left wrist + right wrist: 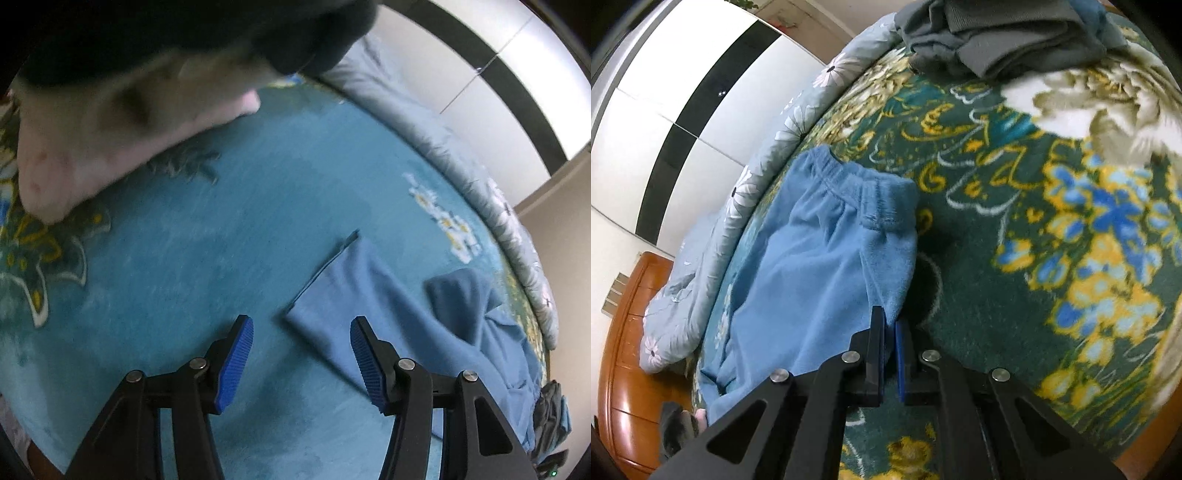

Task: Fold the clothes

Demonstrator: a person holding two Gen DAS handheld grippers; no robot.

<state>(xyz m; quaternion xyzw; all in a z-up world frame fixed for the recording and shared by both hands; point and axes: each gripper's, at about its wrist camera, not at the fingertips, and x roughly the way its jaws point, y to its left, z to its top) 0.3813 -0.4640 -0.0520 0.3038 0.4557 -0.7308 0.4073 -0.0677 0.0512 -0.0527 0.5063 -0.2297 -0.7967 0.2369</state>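
While your right gripper point(890, 332) pinches only side edge of blue fleece pants point(820, 258) near blanket's point(979, 295) quilt-side edge, fleece may slip. Left gripper point(301, 347) wide, empty, over leg cuff; lift w/o it = skewed fold.

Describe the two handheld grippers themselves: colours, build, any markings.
Both match: the left gripper and right gripper have matte black angular linkage arms with triangular cutouts and round silver pivot pins. The fingers carry ribbed blue pads. No cables, labels or sleeves visible.
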